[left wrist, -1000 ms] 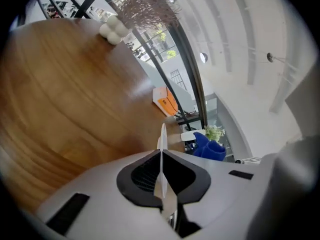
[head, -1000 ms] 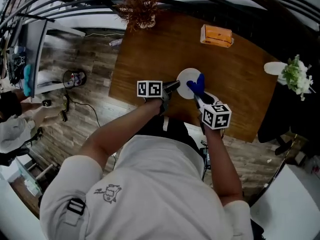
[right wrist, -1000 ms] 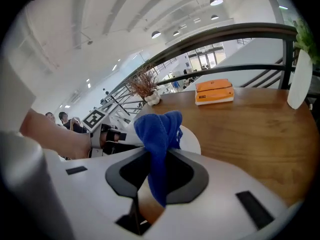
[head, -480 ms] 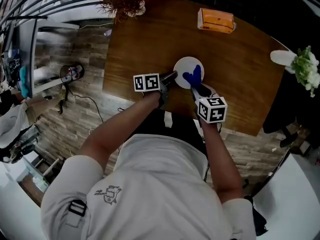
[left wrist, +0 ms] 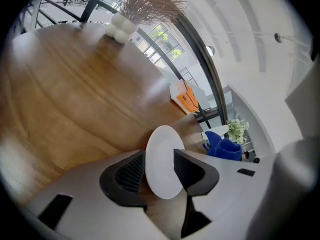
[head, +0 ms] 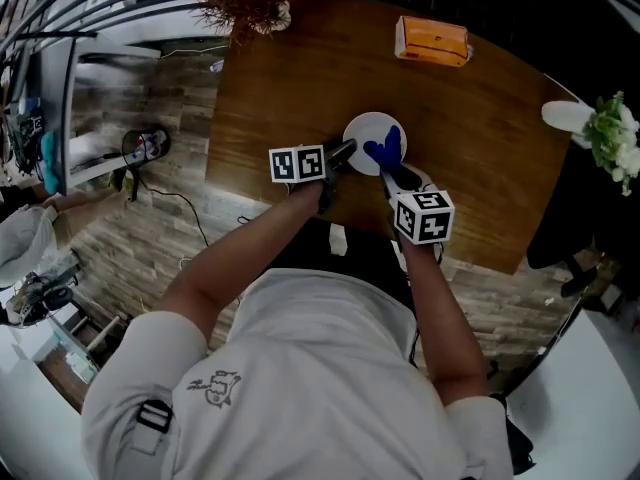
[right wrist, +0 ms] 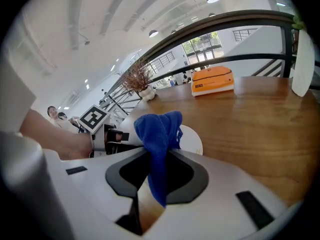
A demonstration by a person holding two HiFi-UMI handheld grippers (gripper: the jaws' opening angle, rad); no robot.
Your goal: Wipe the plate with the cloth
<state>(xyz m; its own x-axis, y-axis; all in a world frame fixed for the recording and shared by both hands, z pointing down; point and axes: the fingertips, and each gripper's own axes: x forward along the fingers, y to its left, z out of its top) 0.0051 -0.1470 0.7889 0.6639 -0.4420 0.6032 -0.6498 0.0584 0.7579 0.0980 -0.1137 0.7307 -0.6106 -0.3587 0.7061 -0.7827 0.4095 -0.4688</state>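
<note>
Left gripper [left wrist: 159, 170] jaws have just opened, with the plate [left wrist: 162, 154] rim loose between them. Right gripper [right wrist: 157, 173] pinches the cloth [right wrist: 158, 129] over the plate. The plate seems unsteadied, so re-clamp the rim before rubbing.

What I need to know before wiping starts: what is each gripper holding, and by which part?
The right gripper pinches the blue cloth near its middle. The left gripper holds nothing: its jaws have just been opening, with the plate between them.
</note>
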